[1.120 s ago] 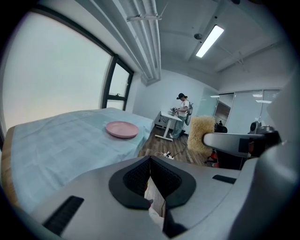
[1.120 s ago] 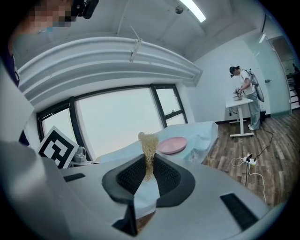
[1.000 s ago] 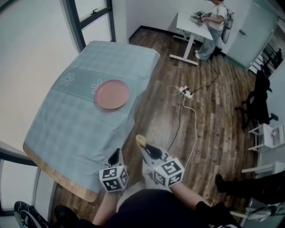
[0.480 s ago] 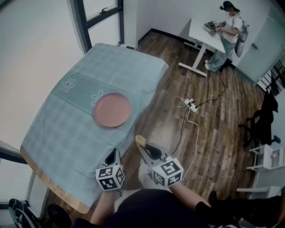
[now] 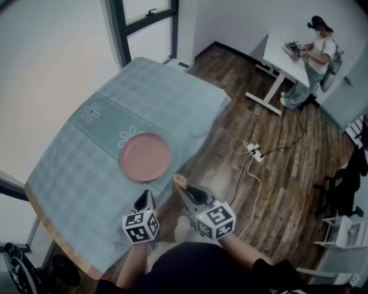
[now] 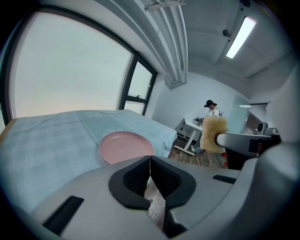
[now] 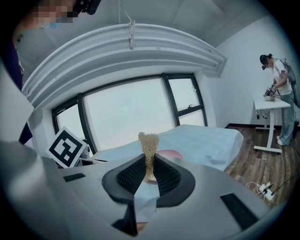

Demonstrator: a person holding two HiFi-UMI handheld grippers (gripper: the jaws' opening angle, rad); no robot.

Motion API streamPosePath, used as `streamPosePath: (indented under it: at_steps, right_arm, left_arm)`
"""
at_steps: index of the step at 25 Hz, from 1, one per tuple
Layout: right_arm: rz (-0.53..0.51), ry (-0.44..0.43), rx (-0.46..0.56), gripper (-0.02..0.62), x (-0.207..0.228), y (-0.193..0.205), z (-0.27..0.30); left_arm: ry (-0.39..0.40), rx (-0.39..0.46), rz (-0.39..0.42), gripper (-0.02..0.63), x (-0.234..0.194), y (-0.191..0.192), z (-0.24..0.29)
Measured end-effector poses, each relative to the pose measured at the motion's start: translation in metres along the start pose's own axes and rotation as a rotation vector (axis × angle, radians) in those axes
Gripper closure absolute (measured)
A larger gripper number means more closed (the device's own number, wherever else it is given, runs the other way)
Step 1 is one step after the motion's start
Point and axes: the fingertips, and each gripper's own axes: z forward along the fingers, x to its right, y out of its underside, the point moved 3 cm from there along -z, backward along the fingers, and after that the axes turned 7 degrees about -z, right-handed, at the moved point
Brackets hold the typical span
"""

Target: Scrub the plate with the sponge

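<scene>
A round pink plate lies on the table's light blue cloth, near the cloth's right edge; it also shows as the plate and the plate. My right gripper is shut on a yellow sponge, pinched thin between its pads, held in the air just off the table's near corner. The sponge shows at the right of the left gripper view. My left gripper is shut with nothing in it, over the cloth's near edge, short of the plate.
The table stands by a large window. Wooden floor lies to the right, with a power strip and cables. A person stands at a white desk far off. A dark chair is at the right.
The head view has shifted so the table and plate sit lower and closer to both grippers. Both grippers hold much the same place, the sponge still pinched in the right one.
</scene>
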Motion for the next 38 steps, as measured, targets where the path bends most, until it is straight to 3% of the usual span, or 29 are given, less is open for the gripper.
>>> streamPosePath:
  at_steps: [9,26,30,38]
  right_arm:
    - [-0.012,-0.080,-0.011,0.541,0.039,-0.003,0.028]
    - [-0.024,-0.148,-0.065,0.541,0.053,-0.005,0.090]
    - [-0.043,-0.157,-0.086,0.541,0.060,-0.007,0.109]
    - [-0.091,-0.199,-0.122,0.541,0.068,-0.010,0.146]
  left_arm:
    - [-0.101,0.025,-0.072,0.594,-0.007,-0.009,0.030]
    - [-0.211,0.015,-0.147,0.587,-0.070,-0.022,0.072]
    - [-0.250,-0.006,-0.172,0.463,-0.101,-0.023,0.093]
    - [-0.332,-0.050,-0.263,0.425,-0.166,-0.024,0.133]
